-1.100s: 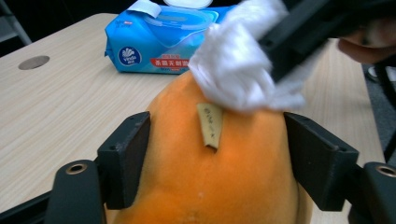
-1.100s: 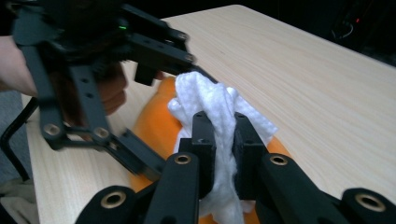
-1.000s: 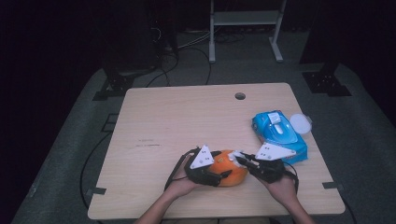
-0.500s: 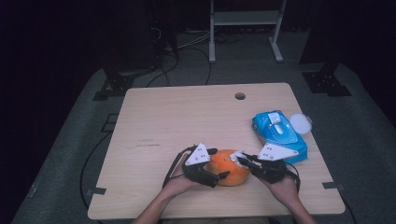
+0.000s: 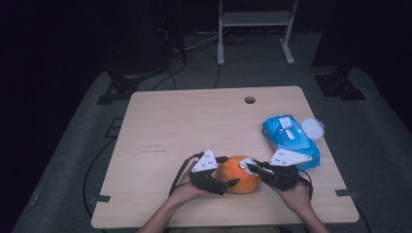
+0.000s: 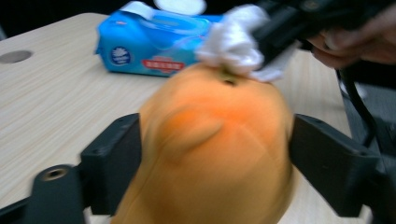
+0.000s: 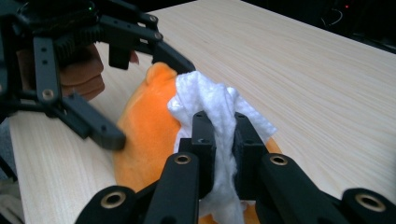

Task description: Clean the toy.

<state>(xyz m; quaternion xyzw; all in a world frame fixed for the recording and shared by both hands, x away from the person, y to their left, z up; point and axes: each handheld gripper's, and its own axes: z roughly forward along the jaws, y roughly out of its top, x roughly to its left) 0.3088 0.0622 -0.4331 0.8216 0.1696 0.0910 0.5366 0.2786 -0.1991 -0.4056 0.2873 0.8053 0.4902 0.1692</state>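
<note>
An orange plush toy (image 5: 238, 174) lies near the table's front edge, between both hands. My left gripper (image 5: 228, 171) straddles it from the left. In the left gripper view the toy (image 6: 210, 154) fills the gap and both jaws press on its sides. These jaws have just been closing, with the toy between them. My right gripper (image 5: 253, 168) comes in from the right, shut on a white wipe (image 7: 215, 107), and holds the wipe (image 6: 233, 42) against the top of the toy (image 7: 144, 126).
A blue pack of wipes (image 5: 290, 141) lies at the right of the wooden table (image 5: 194, 121), just beyond my right hand, with a round white lid (image 5: 312, 128) beside it. A cable hole (image 5: 249, 100) sits near the far edge. Cables trail on the floor beyond.
My left gripper has edged slightly to the left on the toy. The toy, the wipe and the right gripper stay where they were.
</note>
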